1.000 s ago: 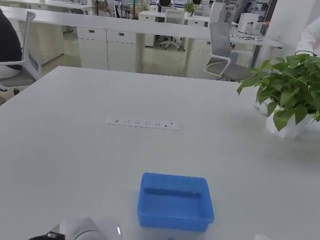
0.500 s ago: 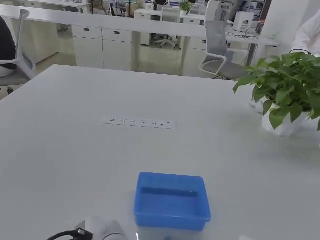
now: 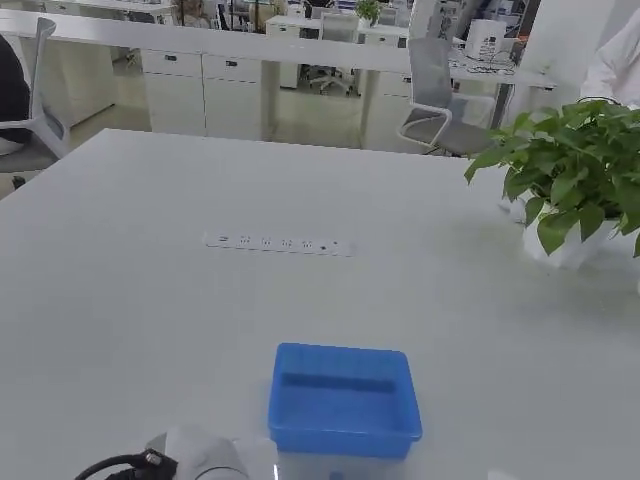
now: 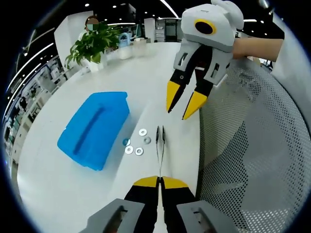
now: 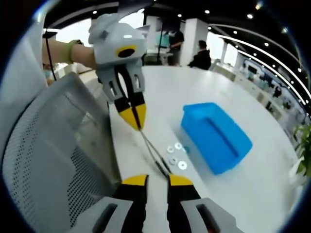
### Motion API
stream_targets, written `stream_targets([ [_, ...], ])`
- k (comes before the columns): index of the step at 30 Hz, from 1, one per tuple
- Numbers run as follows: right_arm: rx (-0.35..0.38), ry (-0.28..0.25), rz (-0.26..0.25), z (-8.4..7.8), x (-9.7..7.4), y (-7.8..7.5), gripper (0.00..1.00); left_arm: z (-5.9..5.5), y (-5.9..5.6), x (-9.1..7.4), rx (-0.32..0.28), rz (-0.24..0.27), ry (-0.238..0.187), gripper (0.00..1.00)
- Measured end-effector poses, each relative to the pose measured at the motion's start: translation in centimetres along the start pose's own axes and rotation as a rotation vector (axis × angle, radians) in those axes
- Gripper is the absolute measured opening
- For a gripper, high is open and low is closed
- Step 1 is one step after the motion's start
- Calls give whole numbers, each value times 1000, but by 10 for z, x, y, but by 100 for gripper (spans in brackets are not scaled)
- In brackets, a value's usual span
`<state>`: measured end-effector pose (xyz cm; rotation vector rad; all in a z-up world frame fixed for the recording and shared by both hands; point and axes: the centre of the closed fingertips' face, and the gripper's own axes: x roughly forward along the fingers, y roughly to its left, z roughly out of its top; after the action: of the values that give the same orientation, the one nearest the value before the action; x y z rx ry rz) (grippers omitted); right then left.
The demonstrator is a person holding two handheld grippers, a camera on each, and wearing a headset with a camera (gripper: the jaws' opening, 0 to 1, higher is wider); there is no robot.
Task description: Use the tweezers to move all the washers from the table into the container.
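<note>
Tweezers [image 4: 159, 145] end hidden in left gripper [image 4: 158, 180]

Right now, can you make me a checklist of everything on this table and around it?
Surface: white table.
Job's things: blue container, looks empty; washers on the table beside it; tweezers.
Clutter: power strip, potted plant.
Grippers: left gripper shut on tweezers; right gripper open.
Cables: black cable near the table's front edge.
Surroundings: mesh chair, office desks.
</note>
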<state>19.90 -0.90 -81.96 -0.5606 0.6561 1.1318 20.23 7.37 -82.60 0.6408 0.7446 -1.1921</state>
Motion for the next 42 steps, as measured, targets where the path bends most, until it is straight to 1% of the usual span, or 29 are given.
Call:
stream_targets([
  [1,-9,-3,2,1,0,0,11,4,-1,-3,-6,3,-19,0],
  [2,-16,-6,5,2,0,1,10,9,-4,-8,-11,11,-46,0],
  [3,-19,-7,6,3,1,1,11,12,-5,-11,-13,18,-59,0],
  [5,-24,-14,14,5,2,2,12,15,-8,-17,-16,26,-72,0],
  [9,-49,-13,38,9,8,7,13,22,-13,-26,-1,43,-94,0],
  [12,-83,-4,62,10,13,13,14,30,-17,-32,29,64,-112,0],
  [14,-100,4,72,10,17,17,14,35,-21,-34,61,74,-118,0],
  [17,-108,12,84,11,23,19,16,38,-28,-35,120,77,-99,0],
  [18,-115,16,89,11,25,20,17,38,-30,-35,150,77,-82,0],
  [20,-116,13,100,13,28,21,17,39,-31,-34,200,88,-54,0],
  [22,-124,9,112,15,33,23,16,40,-33,-34,241,93,-36,0],
  [24,-137,19,123,14,37,24,16,42,-35,-33,286,93,-23,0],
  [27,-145,33,131,12,40,24,14,45,-38,-32,339,86,-1,0],
  [30,-151,33,131,12,40,22,11,49,-40,-32,378,81,14,0],
  [31,-153,26,137,13,40,23,10,51,-38,-33,400,85,23,0],
  [32,-152,26,137,13,40,22,10,52,-38,-33,404,84,26,0],
  [36,-174,10,118,18,39,18,9,60,-34,-35,448,73,42,0],
  [37,-178,3,104,21,39,15,9,63,-32,-35,460,74,50,0],
  [39,-175,-5,86,23,39,9,9,68,-28,-35,472,71,49,0],
  [42,-155,-11,60,26,41,-2,9,73,-15,-33,475,63,52,0],
])
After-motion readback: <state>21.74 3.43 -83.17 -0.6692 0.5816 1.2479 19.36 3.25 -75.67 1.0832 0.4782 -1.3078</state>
